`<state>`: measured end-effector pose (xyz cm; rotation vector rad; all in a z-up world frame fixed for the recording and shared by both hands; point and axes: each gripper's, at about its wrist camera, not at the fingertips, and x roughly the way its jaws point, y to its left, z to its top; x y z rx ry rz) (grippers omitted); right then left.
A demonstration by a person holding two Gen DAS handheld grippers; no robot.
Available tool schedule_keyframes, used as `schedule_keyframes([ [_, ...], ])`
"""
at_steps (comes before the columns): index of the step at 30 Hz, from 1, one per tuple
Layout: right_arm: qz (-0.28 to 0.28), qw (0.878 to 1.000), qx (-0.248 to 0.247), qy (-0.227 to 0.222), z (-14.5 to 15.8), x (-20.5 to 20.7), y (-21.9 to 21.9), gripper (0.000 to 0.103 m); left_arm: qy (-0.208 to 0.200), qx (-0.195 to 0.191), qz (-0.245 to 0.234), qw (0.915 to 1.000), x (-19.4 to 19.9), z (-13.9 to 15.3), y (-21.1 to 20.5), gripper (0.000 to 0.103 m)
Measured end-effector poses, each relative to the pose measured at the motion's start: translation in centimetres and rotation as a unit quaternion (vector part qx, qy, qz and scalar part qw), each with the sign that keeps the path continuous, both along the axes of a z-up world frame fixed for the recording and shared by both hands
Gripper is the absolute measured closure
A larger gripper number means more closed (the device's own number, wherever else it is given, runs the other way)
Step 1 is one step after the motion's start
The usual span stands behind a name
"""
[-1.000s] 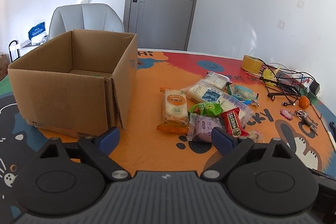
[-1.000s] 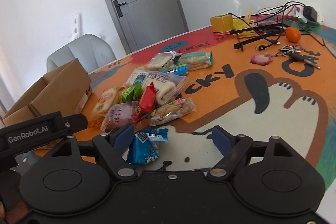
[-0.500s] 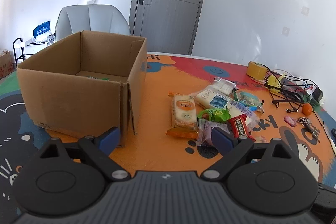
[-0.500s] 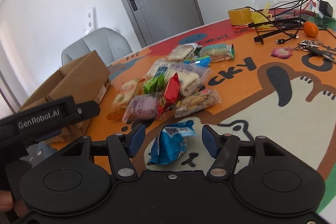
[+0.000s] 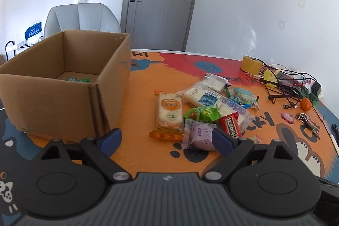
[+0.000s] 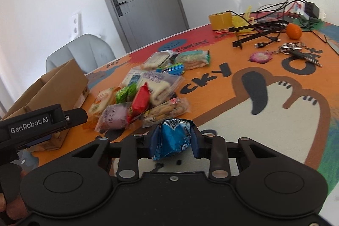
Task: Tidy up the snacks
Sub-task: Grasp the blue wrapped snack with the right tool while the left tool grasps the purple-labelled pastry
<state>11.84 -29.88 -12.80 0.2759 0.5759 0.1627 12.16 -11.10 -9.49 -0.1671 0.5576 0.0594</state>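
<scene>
My right gripper (image 6: 174, 142) is shut on a blue snack packet (image 6: 172, 141) and holds it just above the table mat. A pile of snack packets (image 6: 144, 90) lies ahead of it on the orange mat; the pile also shows in the left wrist view (image 5: 203, 111). An open cardboard box (image 5: 63, 82) stands to the left with a green packet (image 5: 77, 79) inside. My left gripper (image 5: 167, 140) is open and empty, low over the mat between the box and a purple packet (image 5: 200, 135).
A tape roll (image 5: 251, 63), tangled cables (image 5: 284, 84), an orange (image 5: 306, 104) and keys (image 5: 307, 122) lie at the table's far right. A grey chair (image 5: 82, 18) stands behind the box. The left gripper's body (image 6: 36, 124) shows at the left of the right wrist view.
My right gripper has closed on the blue packet and lifted it slightly. My left gripper has drawn back and risen a little, staying open.
</scene>
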Motion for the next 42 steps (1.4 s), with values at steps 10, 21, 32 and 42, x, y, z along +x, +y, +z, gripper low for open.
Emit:
schedule_keyframes([
  [10,-0.025,1.0,0.009,-0.002,-0.3,0.5,-2.4,0.071,0.011,0.003,-0.016,0.9998,1.9,-0.8,-1.8,0.035],
  [21,-0.021,1.0,0.019,-0.004,-0.3,0.6,-2.6,0.071,0.008,0.009,-0.023,0.9997,3.2,-1.0,-3.5,0.036],
  [32,-0.021,1.0,0.015,-0.004,-0.3,0.6,-2.4,0.07,0.026,0.012,-0.035,0.999,4.1,-2.3,-4.6,0.051],
  [42,-0.021,1.0,0.014,-0.005,-0.3,0.7,-2.3,0.07,0.03,0.009,-0.049,0.9983,3.7,-2.4,-4.6,0.067],
])
